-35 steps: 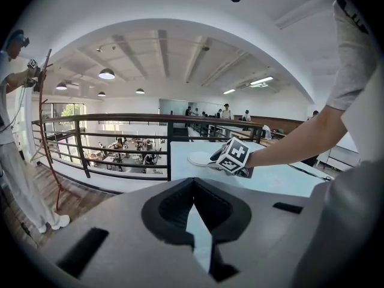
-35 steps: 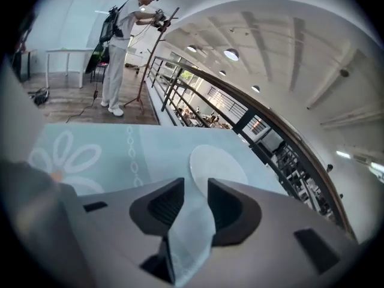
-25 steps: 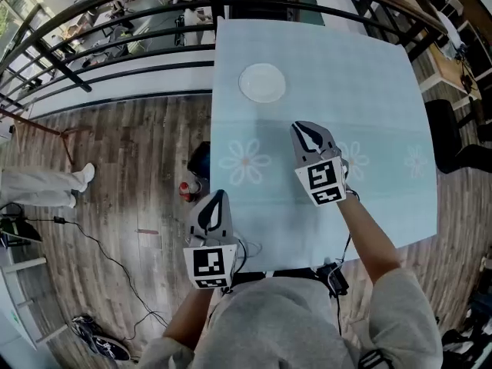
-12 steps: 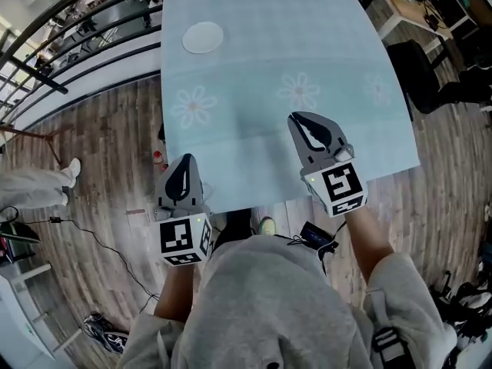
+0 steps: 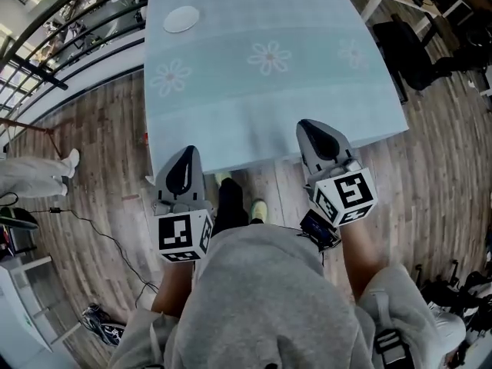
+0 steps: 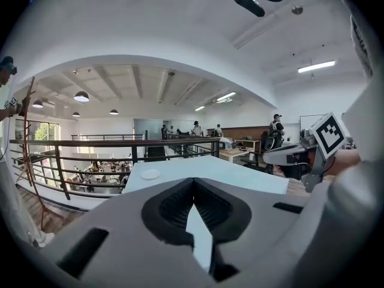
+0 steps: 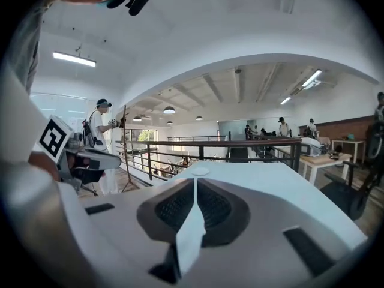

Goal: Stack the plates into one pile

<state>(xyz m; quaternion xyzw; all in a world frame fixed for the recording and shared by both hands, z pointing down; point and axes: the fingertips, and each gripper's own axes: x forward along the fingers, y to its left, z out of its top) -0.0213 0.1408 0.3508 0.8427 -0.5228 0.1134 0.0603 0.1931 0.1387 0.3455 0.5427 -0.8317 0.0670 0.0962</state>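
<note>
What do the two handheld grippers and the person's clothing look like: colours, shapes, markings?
The left gripper and the right gripper are light grey, tapered shells with black ribbed pads. Each carries a white cube with black square markers. The person wears a grey sweatshirt.

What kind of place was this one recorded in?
Probably an open-plan office on an upper level or mezzanine: a black railing overlooks a lower area, desks and an office chair stand beyond the cloth-covered table, and the floor is wood plank.
</note>
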